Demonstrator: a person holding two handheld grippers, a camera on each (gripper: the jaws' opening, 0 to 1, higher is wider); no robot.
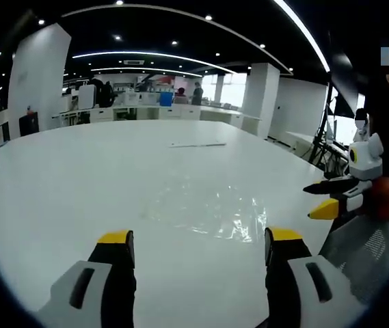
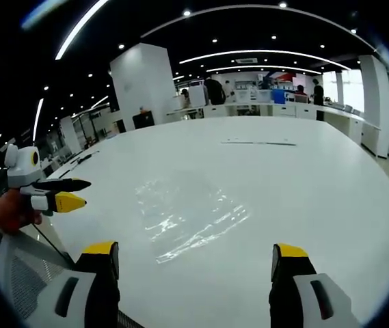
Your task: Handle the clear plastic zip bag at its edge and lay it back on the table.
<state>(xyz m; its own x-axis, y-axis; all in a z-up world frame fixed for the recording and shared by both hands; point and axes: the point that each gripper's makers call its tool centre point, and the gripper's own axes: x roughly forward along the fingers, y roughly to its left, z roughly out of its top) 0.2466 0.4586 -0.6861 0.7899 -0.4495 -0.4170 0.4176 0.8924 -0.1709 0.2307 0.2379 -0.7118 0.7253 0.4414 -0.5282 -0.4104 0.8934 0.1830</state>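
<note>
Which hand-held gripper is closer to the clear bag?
Right, narrowly: the bag reaches between the jaws of the right hand-held gripper. The left hand-held gripper sits just short of it.

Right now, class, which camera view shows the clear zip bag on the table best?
The right gripper view: the clear zip bag lies flat on the white table, its outline and creases readable. In the left gripper view the bag shows as a fainter glare patch with vaguer edges.
</note>
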